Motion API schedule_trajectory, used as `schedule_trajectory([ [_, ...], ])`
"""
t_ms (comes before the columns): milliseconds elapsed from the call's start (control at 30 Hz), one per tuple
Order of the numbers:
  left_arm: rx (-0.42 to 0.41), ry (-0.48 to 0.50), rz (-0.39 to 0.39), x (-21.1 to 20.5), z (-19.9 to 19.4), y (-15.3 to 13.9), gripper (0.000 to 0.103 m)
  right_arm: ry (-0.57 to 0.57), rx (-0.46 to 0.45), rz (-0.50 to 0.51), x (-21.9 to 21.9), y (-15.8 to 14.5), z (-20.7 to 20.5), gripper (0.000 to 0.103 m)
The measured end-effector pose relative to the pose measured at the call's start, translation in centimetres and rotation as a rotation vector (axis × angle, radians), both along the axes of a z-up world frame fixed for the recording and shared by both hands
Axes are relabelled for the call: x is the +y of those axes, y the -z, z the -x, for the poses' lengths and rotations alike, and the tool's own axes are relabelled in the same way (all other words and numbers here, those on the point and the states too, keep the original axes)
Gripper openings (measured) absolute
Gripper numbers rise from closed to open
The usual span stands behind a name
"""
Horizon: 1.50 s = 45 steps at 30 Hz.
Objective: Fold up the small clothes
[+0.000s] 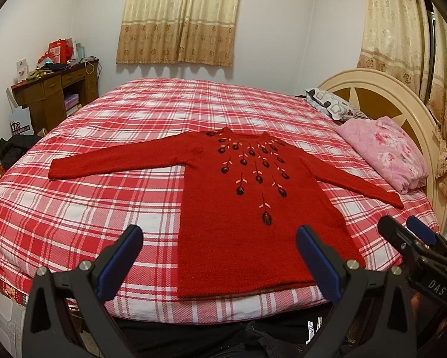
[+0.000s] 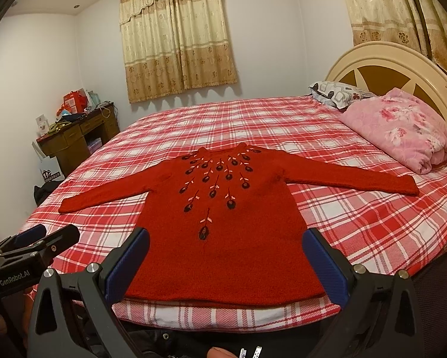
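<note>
Garment: red knitted sweater with dark embroidered flowers [image 1: 247, 208] lay flat, sleeves spread, on the red-and-white plaid bedsheet [image 1: 118, 208].
Left gripper [image 1: 220, 256]: jaws wide apart, empty, above the hem.
Right gripper [image 2: 227, 256]: likewise spread, empty.

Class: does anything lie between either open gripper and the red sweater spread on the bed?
Nothing visible does. The sweater lies flat on the bed, its hem nearest both grippers, left and right; the pillows sit far off.
</note>
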<state>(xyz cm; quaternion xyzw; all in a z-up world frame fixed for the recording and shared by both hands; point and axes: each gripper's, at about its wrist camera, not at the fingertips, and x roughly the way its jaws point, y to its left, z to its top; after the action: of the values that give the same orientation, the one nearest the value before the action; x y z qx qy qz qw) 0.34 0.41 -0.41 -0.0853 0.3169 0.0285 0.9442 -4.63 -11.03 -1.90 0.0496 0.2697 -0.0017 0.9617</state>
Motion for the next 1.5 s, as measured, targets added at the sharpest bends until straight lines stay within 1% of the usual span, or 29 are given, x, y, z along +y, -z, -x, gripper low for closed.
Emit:
schedule_trajectory([
  [333, 0.011, 0.000, 0.009, -0.2, 0.0, 0.2, 0.103, -0.007, 0.012, 0.004, 0.1, 0.2, -0.2, 0.102],
  [633, 0.032, 0.011, 0.021, -0.1, -0.7, 0.5, 0.103, -0.018, -0.001, 0.007, -0.1, 0.4, -0.5, 0.102],
  [867, 0.017, -0.008, -0.045, 1.2, -2.6, 1.2, 0.103, 0.020, -0.014, 0.044, -1.6, 1.2, -1.9, 0.102],
  [1067, 0.042, 0.013, -0.081, 2.5, -5.7, 2.7, 0.103, 0.066, 0.028, 0.045, -5.0, 3.1, -4.6, 0.102],
  [1200, 0.059, 0.021, -0.118, 3.0, -8.1, 3.7, 0.103, 0.099, 0.078, 0.039, -7.8, 4.9, -6.9, 0.102],
  [1300, 0.064, 0.020, -0.163, 3.3, -10.0, 4.3, 0.103, 0.144, 0.115, 0.034, -10.6, 6.4, -8.9, 0.102],
  [1367, 0.066, 0.017, -0.185, 3.6, -11.2, 4.6, 0.103, 0.182, 0.151, 0.000, -13.0, 7.3, -10.2, 0.102],
  [1500, 0.070, 0.015, -0.214, 3.7, -13.8, 5.3, 0.103, 0.262, 0.187, -0.054, -17.5, 8.2, -11.9, 0.102],
])
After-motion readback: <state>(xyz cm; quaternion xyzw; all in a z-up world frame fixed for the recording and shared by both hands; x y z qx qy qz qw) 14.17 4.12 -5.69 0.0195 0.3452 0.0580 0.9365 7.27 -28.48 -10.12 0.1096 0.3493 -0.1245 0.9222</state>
